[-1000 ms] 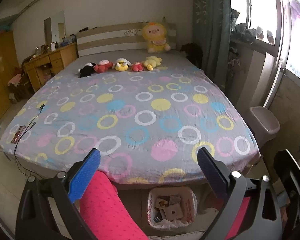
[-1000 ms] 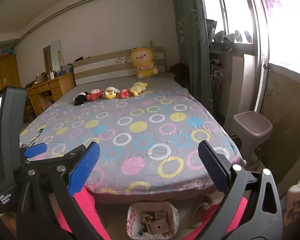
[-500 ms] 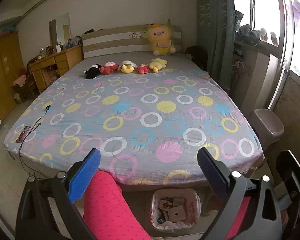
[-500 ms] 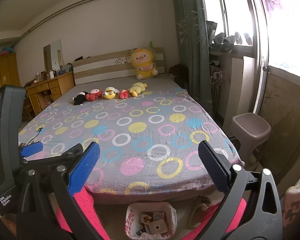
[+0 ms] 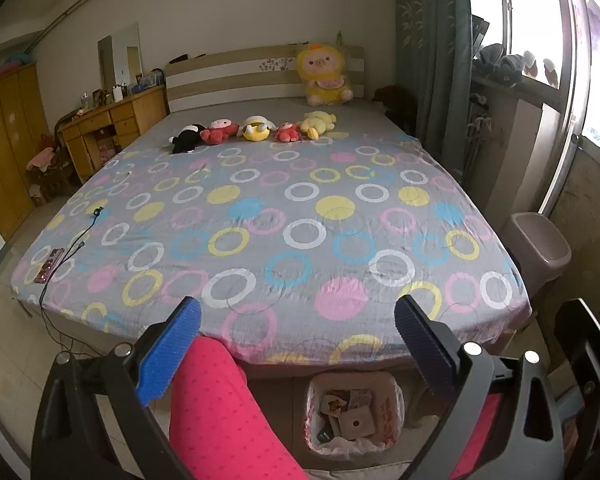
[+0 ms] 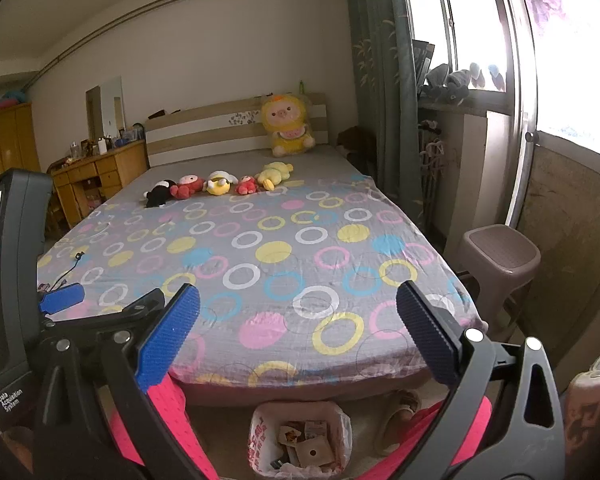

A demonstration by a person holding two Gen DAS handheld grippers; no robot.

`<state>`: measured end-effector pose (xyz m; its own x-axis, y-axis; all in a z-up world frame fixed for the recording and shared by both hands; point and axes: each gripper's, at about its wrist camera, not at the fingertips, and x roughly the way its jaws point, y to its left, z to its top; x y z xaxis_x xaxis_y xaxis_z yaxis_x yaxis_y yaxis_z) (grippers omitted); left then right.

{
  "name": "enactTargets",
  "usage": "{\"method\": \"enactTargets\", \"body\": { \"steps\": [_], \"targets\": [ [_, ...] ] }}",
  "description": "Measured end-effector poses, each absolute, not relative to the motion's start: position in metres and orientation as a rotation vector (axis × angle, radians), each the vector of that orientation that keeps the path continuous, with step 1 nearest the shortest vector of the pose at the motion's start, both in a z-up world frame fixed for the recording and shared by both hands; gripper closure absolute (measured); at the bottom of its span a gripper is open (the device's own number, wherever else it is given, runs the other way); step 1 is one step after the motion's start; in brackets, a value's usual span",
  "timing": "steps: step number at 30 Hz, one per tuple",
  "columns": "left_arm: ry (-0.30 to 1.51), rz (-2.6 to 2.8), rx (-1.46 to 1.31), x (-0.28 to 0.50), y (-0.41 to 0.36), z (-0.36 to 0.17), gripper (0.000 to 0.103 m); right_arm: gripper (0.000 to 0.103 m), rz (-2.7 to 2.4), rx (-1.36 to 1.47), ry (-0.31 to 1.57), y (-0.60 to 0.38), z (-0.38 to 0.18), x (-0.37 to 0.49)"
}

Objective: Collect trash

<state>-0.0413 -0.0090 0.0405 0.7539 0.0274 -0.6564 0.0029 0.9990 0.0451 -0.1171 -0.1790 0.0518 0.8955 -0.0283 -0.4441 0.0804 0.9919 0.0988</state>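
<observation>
Daylit bedroom: wide bed [image 5: 284,220], wooden dresser [image 5: 112,128], curtained window [image 6: 480,40].

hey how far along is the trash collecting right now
Done: the lined trash bin at the foot of the bed already holds cardboard and wrappers. In hand: nothing; the left tool and right tool are both open and empty, held above the bin. Left: no loose trash shows on the bed, only plush toys and a cable, so little may remain here.
</observation>
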Motion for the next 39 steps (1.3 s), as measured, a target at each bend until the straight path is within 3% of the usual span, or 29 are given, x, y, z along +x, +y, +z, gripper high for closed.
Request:
{"method": "enactTargets", "body": {
  "steps": [39],
  "targets": [
    [0.711,0.013,0.056,-0.047,0.004,0.039,0.008,0.007,-0.041,0.117,0.454,-0.183,0.049,-0.117]
  ]
}}
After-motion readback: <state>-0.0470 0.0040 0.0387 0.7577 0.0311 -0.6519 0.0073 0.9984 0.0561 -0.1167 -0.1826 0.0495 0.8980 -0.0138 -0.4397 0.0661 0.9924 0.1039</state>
